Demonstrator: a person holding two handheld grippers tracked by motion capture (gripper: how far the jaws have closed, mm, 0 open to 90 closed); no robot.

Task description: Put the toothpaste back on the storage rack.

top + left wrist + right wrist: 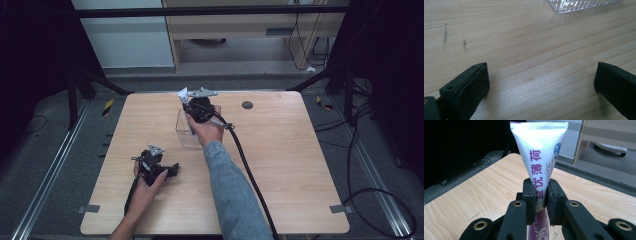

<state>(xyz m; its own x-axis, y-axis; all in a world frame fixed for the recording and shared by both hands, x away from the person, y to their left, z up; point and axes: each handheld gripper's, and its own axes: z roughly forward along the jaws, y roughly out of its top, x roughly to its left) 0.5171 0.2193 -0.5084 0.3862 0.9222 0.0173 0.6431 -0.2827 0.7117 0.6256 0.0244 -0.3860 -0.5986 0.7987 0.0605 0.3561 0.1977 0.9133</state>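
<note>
Presently, left gripper (159,162) rests low on the table (280,165), jaws spread wide with nothing between them, apparently idle in reserve. Right gripper (192,106) clamps the tube (540,157) upright, sealed end up, over the clear box (184,131), evidently for insertion.

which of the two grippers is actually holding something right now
The right gripper: its black jaws are shut on a white tube with purple lettering. The left gripper has its jaws wide apart over the bare wooden table.
</note>
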